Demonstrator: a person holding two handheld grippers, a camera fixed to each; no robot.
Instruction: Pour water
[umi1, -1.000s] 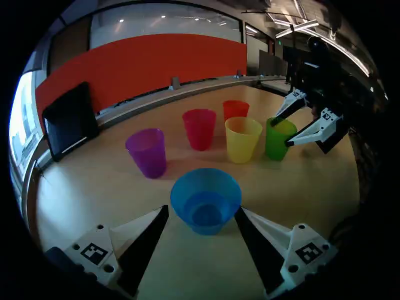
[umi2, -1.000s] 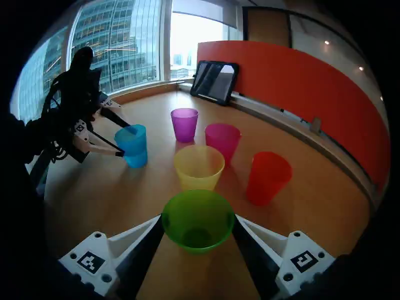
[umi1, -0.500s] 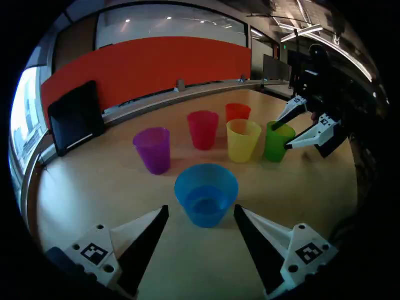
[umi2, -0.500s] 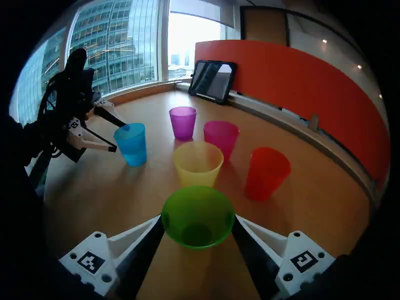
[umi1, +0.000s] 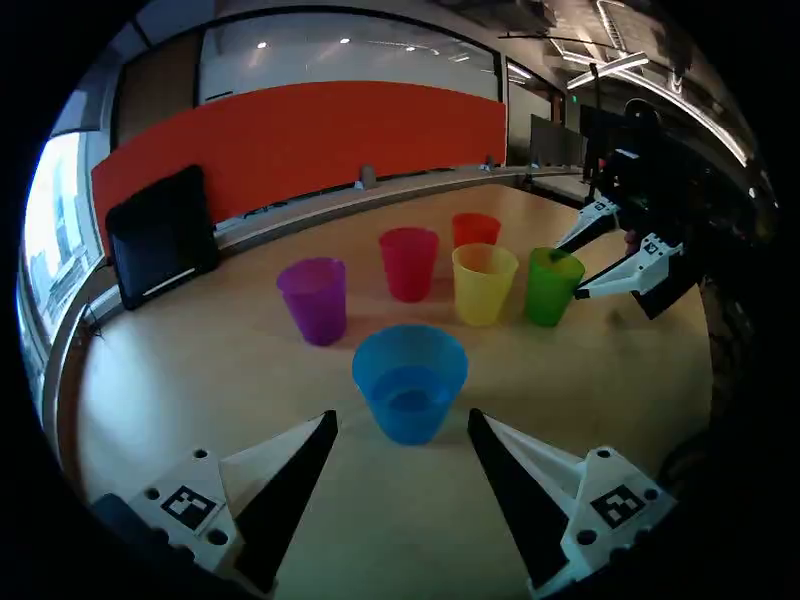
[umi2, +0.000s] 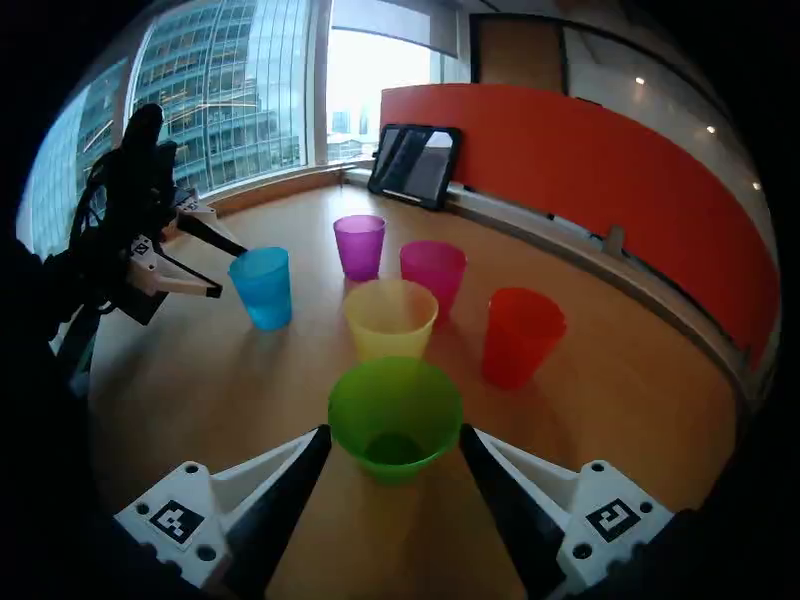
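A blue cup (umi1: 410, 380) with some water in it stands on the wooden table (umi1: 200, 400), just ahead of my left gripper (umi1: 400, 413). That gripper is open and its fingers do not touch the cup. A green cup (umi2: 395, 415) stands upright between the tips of my right gripper (umi2: 393, 430), which is open, its fingertips close beside the rim. In the left gripper view the right gripper (umi1: 567, 272) flanks the green cup (umi1: 553, 287). In the right gripper view the left gripper (umi2: 232, 272) sits just left of the blue cup (umi2: 263, 288).
Between the two cups stand a purple cup (umi1: 315, 300), a pink cup (umi1: 408, 263), a yellow cup (umi1: 484, 283) and a red cup (umi1: 475, 228). A black screen (umi1: 160, 235) leans at the table's far edge below a red wall. A person's hands hold both grippers.
Both grippers have drawn back a little from their cups, so each cup now sits farther ahead of the fingertips. The cups themselves have stayed upright in place.
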